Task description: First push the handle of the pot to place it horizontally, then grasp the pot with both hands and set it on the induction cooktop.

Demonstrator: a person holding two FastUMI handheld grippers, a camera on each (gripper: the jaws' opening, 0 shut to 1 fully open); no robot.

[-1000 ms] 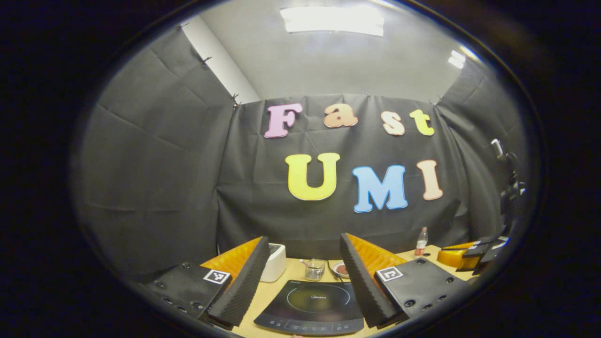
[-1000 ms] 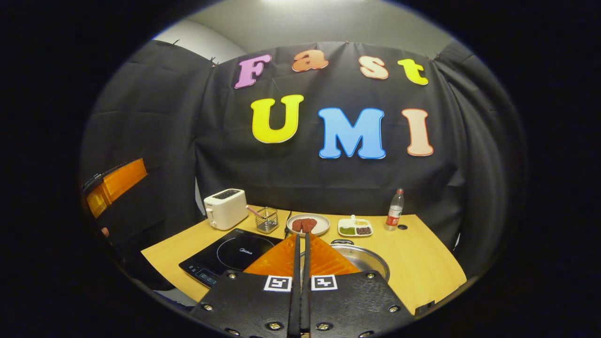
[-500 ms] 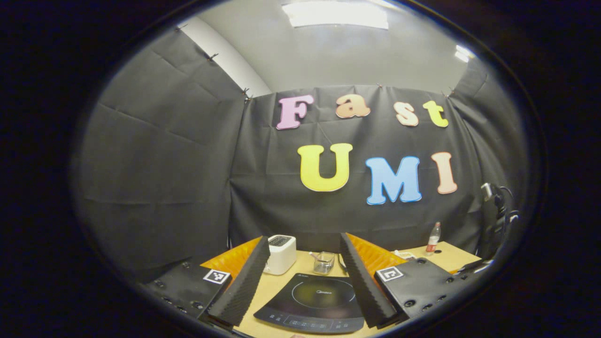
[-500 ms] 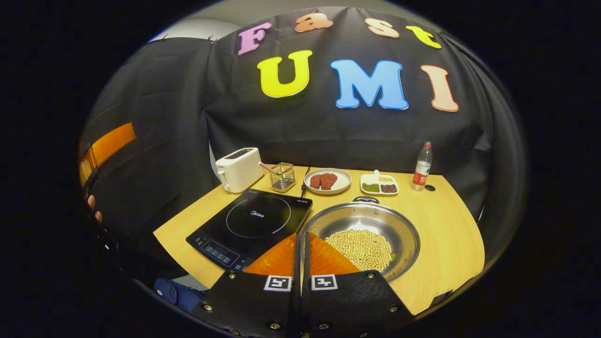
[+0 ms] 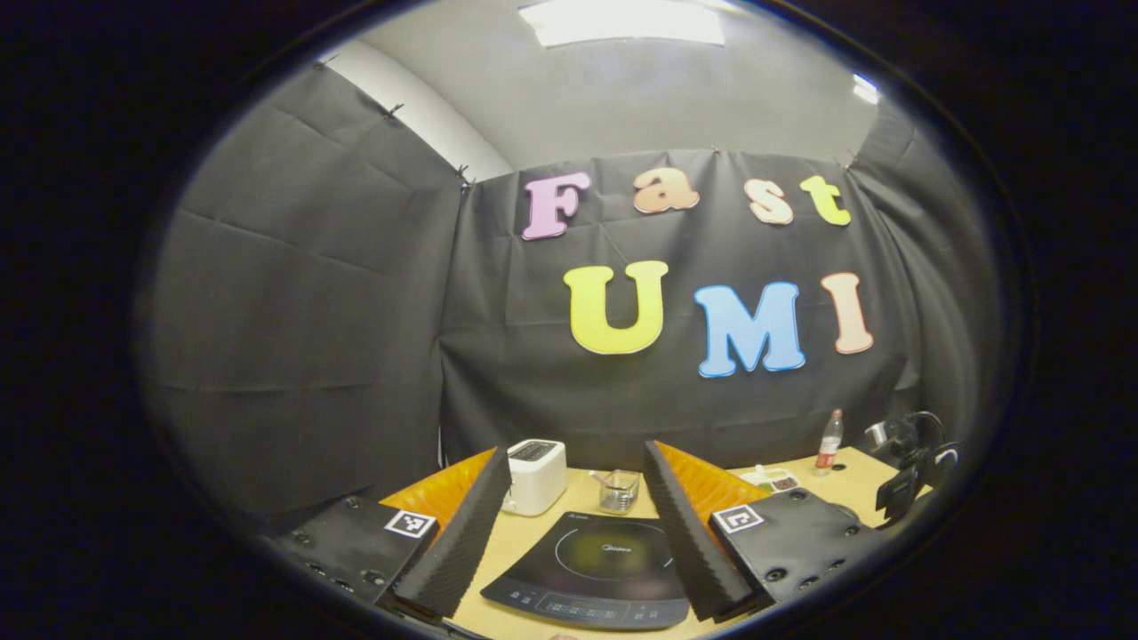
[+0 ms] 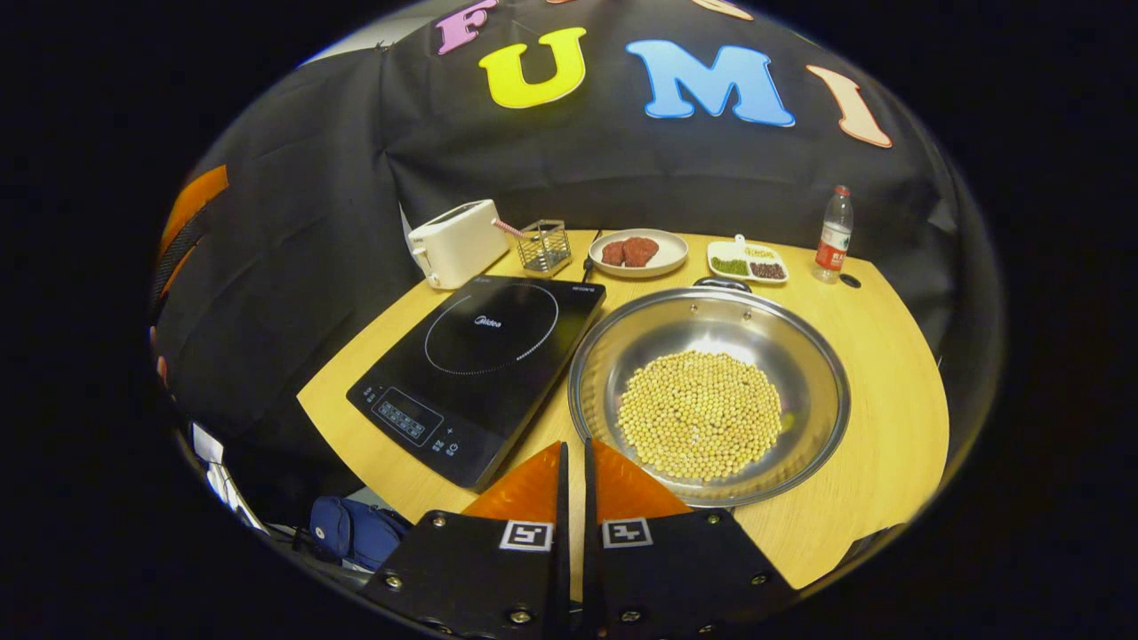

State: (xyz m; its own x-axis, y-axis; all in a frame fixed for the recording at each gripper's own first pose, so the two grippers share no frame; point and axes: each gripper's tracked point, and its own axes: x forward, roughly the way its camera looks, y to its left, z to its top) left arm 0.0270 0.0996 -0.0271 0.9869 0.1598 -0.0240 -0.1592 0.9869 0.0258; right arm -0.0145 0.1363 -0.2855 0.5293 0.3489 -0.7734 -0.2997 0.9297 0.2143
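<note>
Now my right gripper [image 6: 573, 462], fingers closed & empty, has tipped down over the pot [image 6: 709, 393] near the table's front edge; handle [image 6: 722, 284] push pending. Left gripper [image 5: 576, 520] wide open, empty.

At the back of the wooden table [image 6: 889, 356] stand a white toaster [image 6: 455, 242], a small wire basket [image 6: 544, 246], a plate with red meat [image 6: 643, 253], a divided dish [image 6: 749, 260] and a plastic bottle [image 6: 833, 235]. A blue bag [image 6: 347, 532] lies below the table.
</note>
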